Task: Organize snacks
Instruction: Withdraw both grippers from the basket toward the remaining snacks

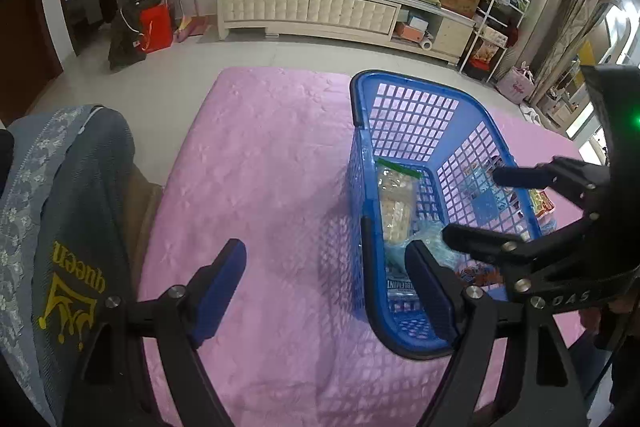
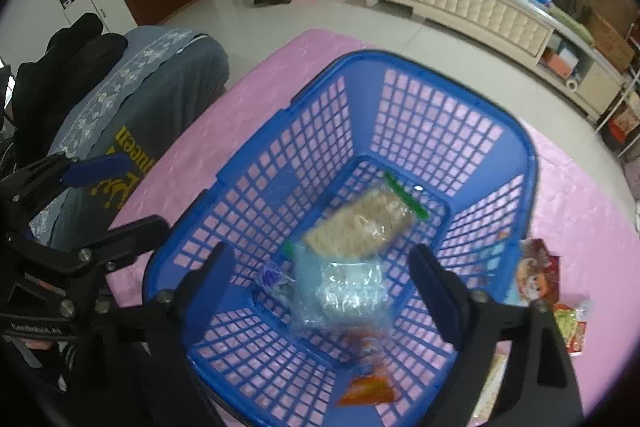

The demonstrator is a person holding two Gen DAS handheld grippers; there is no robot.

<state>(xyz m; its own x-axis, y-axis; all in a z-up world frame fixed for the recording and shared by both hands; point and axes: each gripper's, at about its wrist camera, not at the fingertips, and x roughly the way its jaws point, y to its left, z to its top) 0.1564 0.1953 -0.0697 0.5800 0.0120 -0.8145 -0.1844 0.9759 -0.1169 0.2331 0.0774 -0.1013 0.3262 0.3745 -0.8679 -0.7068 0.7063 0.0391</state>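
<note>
A blue plastic basket [image 2: 400,67] stands on the pink tablecloth; it also shows in the left wrist view [image 1: 362,195]. Inside lie a clear bag of crackers [image 2: 360,223], a crinkled bluish clear packet [image 2: 340,291] and an orange packet [image 2: 368,387]. My right gripper [image 2: 320,287] is open and empty above the basket's near half; it shows from the side in the left wrist view [image 1: 472,207]. My left gripper [image 1: 324,287] is open and empty, low over the cloth at the basket's left wall. More snack packets [image 2: 536,275] lie on the cloth right of the basket.
The pink tablecloth [image 1: 260,167] covers the table. A grey garment with yellow print [image 1: 72,227] hangs over a chair at the left edge. A white low cabinet [image 1: 312,11] stands across the floor behind.
</note>
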